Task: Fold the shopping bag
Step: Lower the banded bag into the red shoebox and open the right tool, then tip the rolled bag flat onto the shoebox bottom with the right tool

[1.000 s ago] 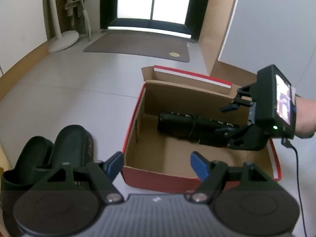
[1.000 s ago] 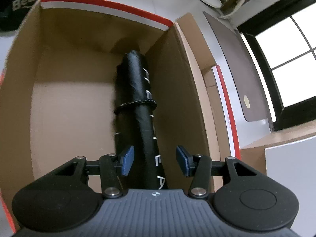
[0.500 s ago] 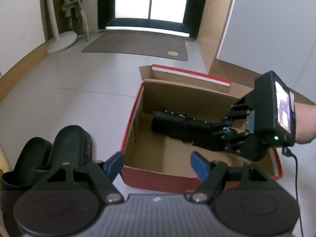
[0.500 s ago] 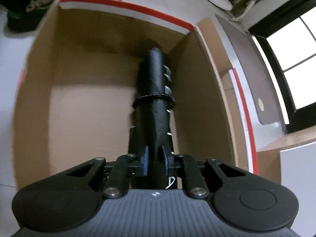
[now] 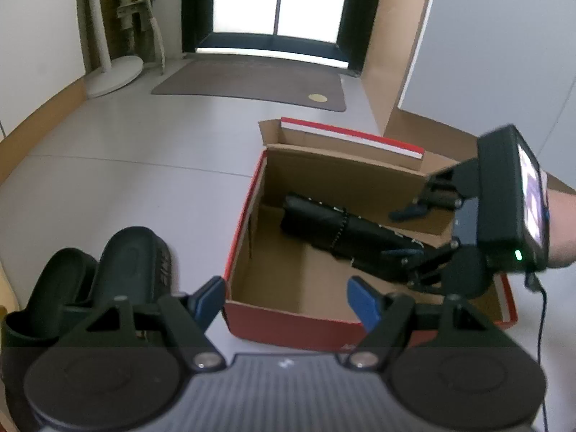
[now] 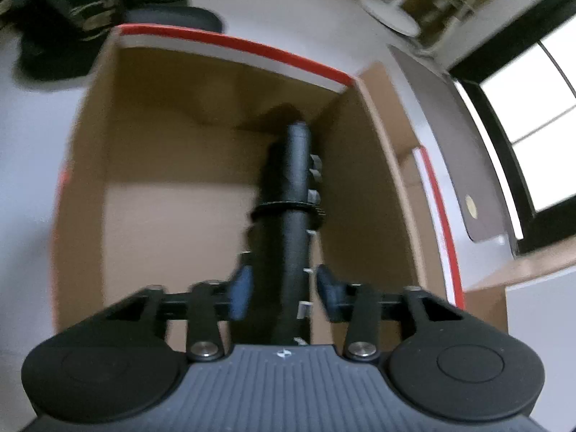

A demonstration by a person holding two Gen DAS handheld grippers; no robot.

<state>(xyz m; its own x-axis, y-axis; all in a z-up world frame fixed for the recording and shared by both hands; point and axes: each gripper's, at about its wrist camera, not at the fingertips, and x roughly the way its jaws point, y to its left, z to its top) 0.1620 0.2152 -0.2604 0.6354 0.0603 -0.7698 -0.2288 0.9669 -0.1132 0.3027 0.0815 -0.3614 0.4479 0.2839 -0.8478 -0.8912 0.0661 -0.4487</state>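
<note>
lying in the red box [image 5: 288, 327], rolled black bag [image 6: 288, 216] sits between spread right jaws; left jaws spread.

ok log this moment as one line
phase: rolled bag in red box | right gripper: open, fingers astride bag's near end | left gripper: open, empty, outside box
</note>
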